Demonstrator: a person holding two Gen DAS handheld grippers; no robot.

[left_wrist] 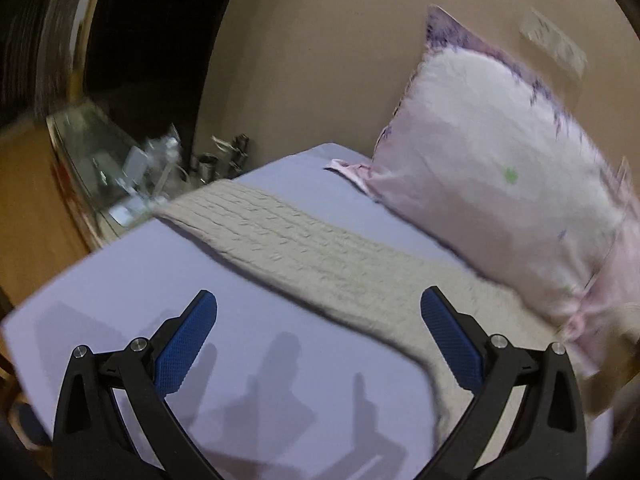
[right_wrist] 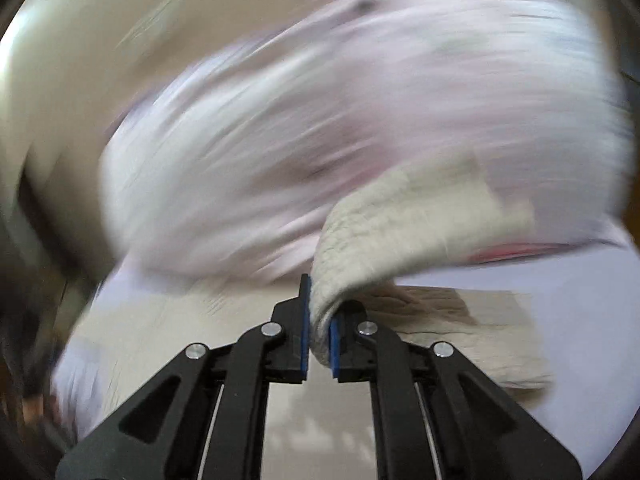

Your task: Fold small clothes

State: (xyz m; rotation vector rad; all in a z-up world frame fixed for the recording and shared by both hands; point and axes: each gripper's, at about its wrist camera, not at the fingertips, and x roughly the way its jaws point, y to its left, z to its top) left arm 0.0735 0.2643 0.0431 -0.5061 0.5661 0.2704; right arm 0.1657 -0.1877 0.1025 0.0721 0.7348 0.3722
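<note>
Right claw (right_wrist: 319,322) pinching lifted edge of beige knit garment (right_wrist: 384,240), left claw (left_wrist: 319,340) spread wide, empty above lilac sheet (left_wrist: 132,280)

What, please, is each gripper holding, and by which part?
The right gripper is shut on the knit cloth, pinching a folded edge. The left gripper is open above the sheet and holds nothing.

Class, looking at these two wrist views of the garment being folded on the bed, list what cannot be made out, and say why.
- Knit garment: its type; left wrist view's right finger and pillow cover its far end.
- Pillow print: smeared by motion blur in right wrist view.
- Bedside clutter: too blurred to identify.
- How much fabric the right gripper pinches: hidden between its pads.
</note>
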